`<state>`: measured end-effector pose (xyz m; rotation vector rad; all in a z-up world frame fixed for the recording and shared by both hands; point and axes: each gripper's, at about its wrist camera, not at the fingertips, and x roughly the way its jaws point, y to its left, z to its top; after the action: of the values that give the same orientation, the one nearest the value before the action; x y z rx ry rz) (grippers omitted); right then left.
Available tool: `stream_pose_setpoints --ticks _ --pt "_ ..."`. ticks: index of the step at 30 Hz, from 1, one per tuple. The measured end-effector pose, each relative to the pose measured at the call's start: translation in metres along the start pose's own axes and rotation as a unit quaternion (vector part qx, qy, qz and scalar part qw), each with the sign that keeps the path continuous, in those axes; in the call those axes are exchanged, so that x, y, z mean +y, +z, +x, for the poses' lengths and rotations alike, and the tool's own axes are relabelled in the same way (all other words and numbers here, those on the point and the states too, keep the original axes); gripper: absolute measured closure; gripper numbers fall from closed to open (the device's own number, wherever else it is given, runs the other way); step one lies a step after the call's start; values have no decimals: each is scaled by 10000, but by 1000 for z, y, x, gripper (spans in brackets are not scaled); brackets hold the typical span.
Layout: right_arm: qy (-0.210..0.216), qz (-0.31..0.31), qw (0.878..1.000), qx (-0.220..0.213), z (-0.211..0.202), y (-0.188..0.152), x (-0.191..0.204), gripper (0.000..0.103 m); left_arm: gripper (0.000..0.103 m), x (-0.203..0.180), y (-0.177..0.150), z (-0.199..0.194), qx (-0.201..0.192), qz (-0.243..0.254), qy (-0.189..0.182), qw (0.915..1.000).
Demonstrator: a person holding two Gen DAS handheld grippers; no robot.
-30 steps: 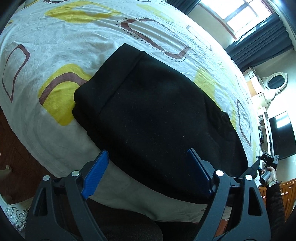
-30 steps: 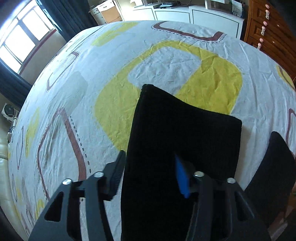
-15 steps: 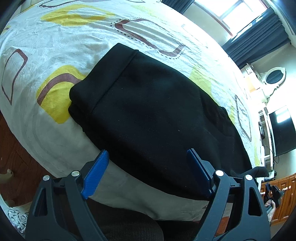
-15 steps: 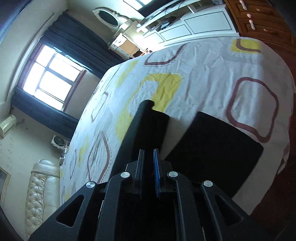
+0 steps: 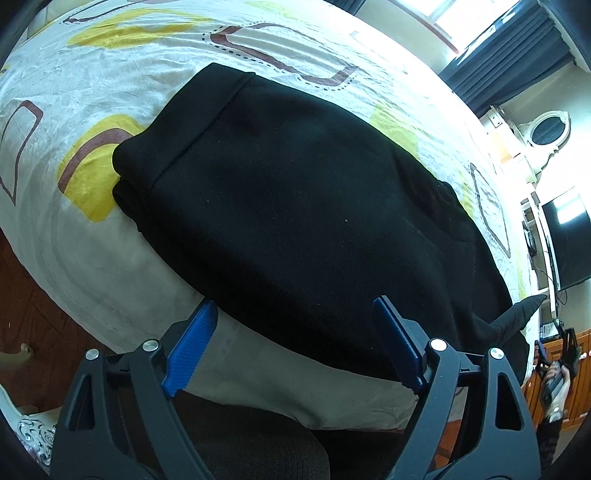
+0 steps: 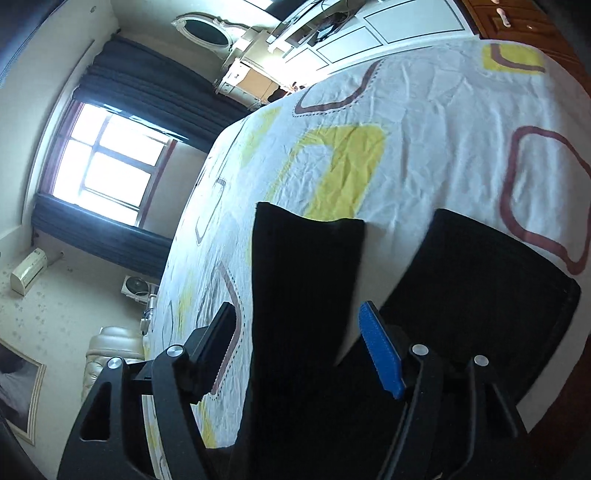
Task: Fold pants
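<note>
Black pants (image 5: 295, 206) lie folded lengthwise on the patterned bedsheet (image 5: 92, 74), waistband at the far left. My left gripper (image 5: 295, 343) is open and empty, hovering over their near edge at the side of the bed. In the right wrist view my right gripper (image 6: 299, 343) is open, and a raised leg end of the pants (image 6: 303, 280) hangs between its fingers, not clamped. The rest of the pants (image 6: 480, 280) lies to the right. That lifted leg end also shows in the left wrist view (image 5: 524, 310).
The bed has white sheets with yellow and brown shapes (image 6: 443, 129). A window with dark curtains (image 6: 107, 173), a white dresser (image 6: 332, 40), wooden drawers (image 6: 517, 18) and a TV (image 5: 569, 240) surround it. Wood floor (image 5: 37, 317) lies below the bed edge.
My right gripper was shut on the leg end half a second ago and has now opened, with the fabric still between its fingers. The left gripper has stayed open and barely moved.
</note>
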<state>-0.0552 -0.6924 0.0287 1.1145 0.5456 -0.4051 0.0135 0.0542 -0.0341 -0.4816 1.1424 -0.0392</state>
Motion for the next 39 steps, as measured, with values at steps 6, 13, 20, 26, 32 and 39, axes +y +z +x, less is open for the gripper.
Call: stream_pose_setpoints --ticks 6,13,20,26,32,39 --pt "-595 -190 9978 226 74 26 52 34 18 12 2 7 182 -159 -164 9996" --pt "-1016 20 9946 225 103 34 27 96 17 20 2 9 277 -363 -273 9986" --pt "-37 -153 9998 -78 29 27 7 97 17 14 0 7 245 -284 -191 9991" --pt "226 -119 9991 -345 -64 5 -53 97 17 8 -8 4 228 -257 -250 9991" --pt "22 702 9975 53 -57 -23 -144 97 17 -2 -15 7 340 -138 -251 9990" --pt "470 912 9947 -57 -44 -23 -156 94 17 -3 -19 0 314 -104 -303 9990"
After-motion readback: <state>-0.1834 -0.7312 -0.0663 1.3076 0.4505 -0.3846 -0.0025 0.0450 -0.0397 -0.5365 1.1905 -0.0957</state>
